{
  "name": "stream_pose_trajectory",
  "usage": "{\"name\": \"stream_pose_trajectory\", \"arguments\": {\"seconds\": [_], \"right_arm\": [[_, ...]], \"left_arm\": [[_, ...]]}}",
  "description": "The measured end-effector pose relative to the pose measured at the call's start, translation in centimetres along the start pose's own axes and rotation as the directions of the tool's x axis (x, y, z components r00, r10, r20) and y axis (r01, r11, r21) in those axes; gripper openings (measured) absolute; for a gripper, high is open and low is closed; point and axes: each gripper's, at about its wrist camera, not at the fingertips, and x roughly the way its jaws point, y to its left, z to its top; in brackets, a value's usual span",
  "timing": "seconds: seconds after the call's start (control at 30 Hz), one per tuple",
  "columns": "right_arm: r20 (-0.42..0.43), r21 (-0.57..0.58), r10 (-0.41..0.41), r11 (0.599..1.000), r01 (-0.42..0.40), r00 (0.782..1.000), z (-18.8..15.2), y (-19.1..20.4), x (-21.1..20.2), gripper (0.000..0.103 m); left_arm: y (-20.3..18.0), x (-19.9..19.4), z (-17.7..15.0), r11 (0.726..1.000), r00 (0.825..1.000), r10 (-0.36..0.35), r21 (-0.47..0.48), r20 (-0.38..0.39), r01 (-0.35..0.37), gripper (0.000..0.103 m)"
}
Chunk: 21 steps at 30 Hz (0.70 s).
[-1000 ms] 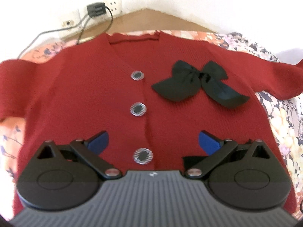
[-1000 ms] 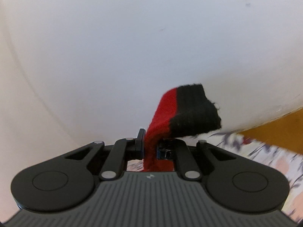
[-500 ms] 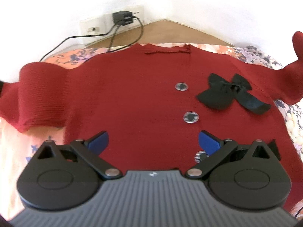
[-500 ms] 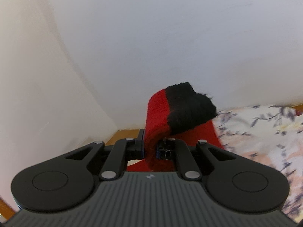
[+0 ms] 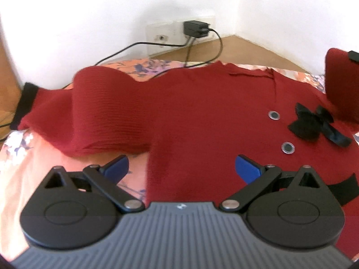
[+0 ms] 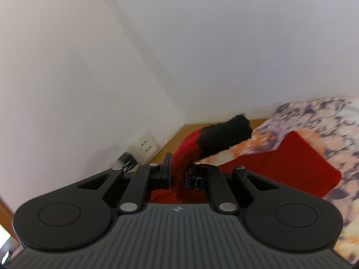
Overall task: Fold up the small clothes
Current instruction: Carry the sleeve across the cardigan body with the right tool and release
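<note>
A red cardigan (image 5: 202, 116) is spread on the floral bed cover (image 5: 44, 157). Its left sleeve (image 5: 74, 114) lies bunched; the left hand-held gripper (image 5: 181, 168) is held wide open and empty above the cardigan's hem. The right sleeve (image 6: 202, 148) is pinched in the right hand-held gripper (image 6: 178, 179); a thin grip may slip, spoiling the fold.

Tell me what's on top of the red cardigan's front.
On the red cardigan sit a black bow and two visible ringed buttons. The left gripper, open, hides the lower front, so any button there is covered.
</note>
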Motion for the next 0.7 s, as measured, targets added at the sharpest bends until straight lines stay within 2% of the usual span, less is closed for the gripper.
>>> {"name": "stream_pose_trajectory", "arguments": {"seconds": [0.37, 0.47, 0.67, 0.7], "right_arm": [[-0.097, -0.145, 0.084, 0.985, -0.097, 0.992, -4.2, 8.4, 5.3, 0.011], [-0.136, -0.179, 0.091, 0.977, -0.115, 0.987, -6.2, 11.7, 5.1, 0.011], [-0.238, -0.203, 0.076, 0.971, -0.126, 0.968, -10.5, 13.5, 9.1, 0.011], [-0.25, -0.209, 0.071, 0.97, -0.125, 0.966, -11.0, 14.2, 8.2, 0.011]], "left_arm": [[3.1, -0.6, -0.4, 0.999, 1.0, 0.019, -0.043, 0.019, -0.018, 0.103], [3.8, -0.8, -0.6, 0.998, 0.999, 0.026, -0.049, 0.023, -0.025, 0.103], [5.3, -0.9, -1.1, 0.997, 0.999, 0.05, -0.066, 0.016, -0.049, 0.103], [5.6, -0.9, -1.2, 0.996, 0.999, 0.051, -0.07, 0.016, -0.05, 0.103]]}}
